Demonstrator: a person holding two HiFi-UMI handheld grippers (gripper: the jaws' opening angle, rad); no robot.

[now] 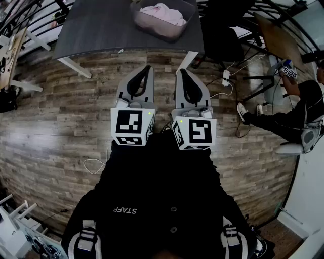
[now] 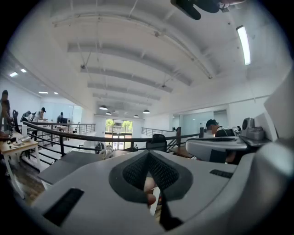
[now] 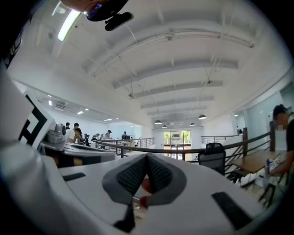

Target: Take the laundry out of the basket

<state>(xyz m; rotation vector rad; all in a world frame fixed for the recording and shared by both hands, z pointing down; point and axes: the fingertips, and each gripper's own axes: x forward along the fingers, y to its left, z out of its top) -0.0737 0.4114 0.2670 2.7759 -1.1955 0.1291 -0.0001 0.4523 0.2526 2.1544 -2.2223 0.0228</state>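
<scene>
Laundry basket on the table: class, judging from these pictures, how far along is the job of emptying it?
Done: nothing visible; the pink and white laundry lies in the basket on the dark table. In hand: nothing; the left gripper and right gripper are both shut and empty, held short of the table. Left: reach in, grip the laundry and lift it all out.

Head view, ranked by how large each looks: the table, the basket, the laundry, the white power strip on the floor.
1. table
2. basket
3. laundry, inside the basket
4. white power strip, clearly smallest
</scene>
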